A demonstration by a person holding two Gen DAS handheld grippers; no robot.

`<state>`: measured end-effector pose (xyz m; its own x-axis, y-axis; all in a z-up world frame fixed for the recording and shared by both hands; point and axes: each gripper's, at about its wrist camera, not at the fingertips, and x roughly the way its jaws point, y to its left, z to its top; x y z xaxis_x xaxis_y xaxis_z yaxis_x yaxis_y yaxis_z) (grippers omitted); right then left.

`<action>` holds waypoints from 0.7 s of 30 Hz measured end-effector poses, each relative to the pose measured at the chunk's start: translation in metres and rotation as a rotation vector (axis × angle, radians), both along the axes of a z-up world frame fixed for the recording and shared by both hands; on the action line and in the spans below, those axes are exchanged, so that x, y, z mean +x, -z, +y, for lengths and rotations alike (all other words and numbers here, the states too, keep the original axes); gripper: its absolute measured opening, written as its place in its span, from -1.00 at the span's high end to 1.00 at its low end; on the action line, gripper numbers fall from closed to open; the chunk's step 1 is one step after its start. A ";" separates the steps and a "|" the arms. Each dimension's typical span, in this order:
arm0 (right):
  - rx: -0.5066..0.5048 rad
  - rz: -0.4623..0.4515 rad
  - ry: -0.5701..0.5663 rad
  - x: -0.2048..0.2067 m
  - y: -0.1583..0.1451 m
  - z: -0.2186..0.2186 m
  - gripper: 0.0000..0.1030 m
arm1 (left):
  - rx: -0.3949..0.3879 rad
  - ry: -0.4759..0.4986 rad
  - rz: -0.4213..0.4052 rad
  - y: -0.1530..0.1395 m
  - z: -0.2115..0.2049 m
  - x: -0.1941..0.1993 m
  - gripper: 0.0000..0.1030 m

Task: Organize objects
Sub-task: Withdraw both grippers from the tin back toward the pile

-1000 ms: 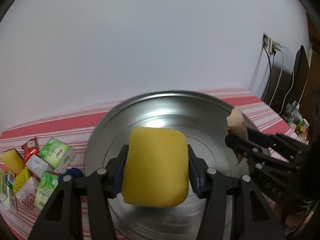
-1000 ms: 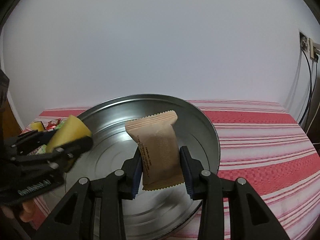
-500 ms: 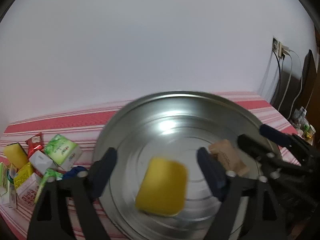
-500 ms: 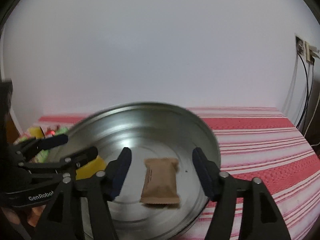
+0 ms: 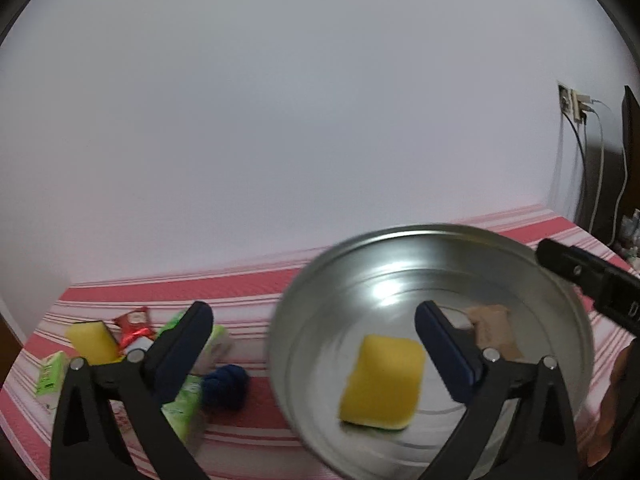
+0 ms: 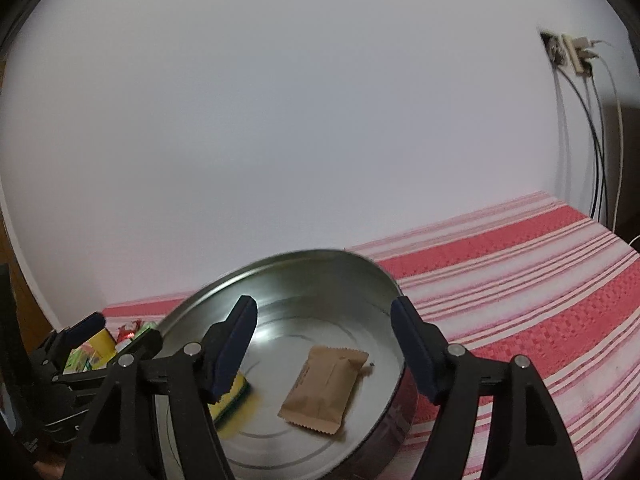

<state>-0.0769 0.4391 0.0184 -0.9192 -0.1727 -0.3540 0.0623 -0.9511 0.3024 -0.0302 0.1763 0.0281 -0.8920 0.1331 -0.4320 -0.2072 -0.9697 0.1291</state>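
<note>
A round metal tray (image 5: 400, 240) sits on the red striped cloth; it also shows in the right wrist view (image 6: 360, 264). A yellow sponge (image 5: 382, 386) lies flat in it, partly hidden behind a finger in the right wrist view (image 6: 236, 394). A brown snack packet (image 6: 324, 388) lies beside the sponge; the left wrist view shows it behind a finger (image 5: 492, 328). My left gripper (image 5: 316, 344) is open and empty, raised over the tray's left rim. My right gripper (image 6: 324, 344) is open and empty above the packet.
Left of the tray lie a second yellow sponge (image 5: 90, 340), a red packet (image 5: 134, 322), several green and white cartons (image 5: 188, 404) and a dark blue ball (image 5: 224, 386). A white wall stands close behind. Cables (image 6: 600, 152) hang at the right.
Both grippers opened and dropped the sponge and the brown packet into the tray, then lifted away. The left gripper has shifted left, the right gripper has turned right.
</note>
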 end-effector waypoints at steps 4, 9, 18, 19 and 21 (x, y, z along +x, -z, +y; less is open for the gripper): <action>0.042 0.086 0.043 0.017 -0.002 -0.011 -0.39 | 0.020 -0.101 -0.005 0.000 -0.017 -0.002 -0.99; 0.114 0.159 0.111 0.030 -0.007 -0.031 -0.39 | 0.018 -0.167 0.009 0.000 -0.035 -0.002 -0.99; 0.109 0.189 0.186 0.057 -0.009 -0.043 -0.39 | -0.024 -0.231 0.038 0.006 -0.065 0.014 -0.99; 0.117 0.198 0.192 0.060 -0.008 -0.045 -0.39 | -0.025 -0.237 0.036 0.006 -0.068 0.015 -0.99; 0.122 0.216 0.187 0.070 -0.008 -0.051 -0.39 | -0.028 -0.247 0.034 0.006 -0.080 0.018 -0.99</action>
<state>-0.0073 0.3881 0.0263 -0.9872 0.0385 -0.1545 -0.0671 -0.9806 0.1843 -0.0117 0.0962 0.0219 -0.9100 -0.1027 -0.4018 0.0410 -0.9864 0.1594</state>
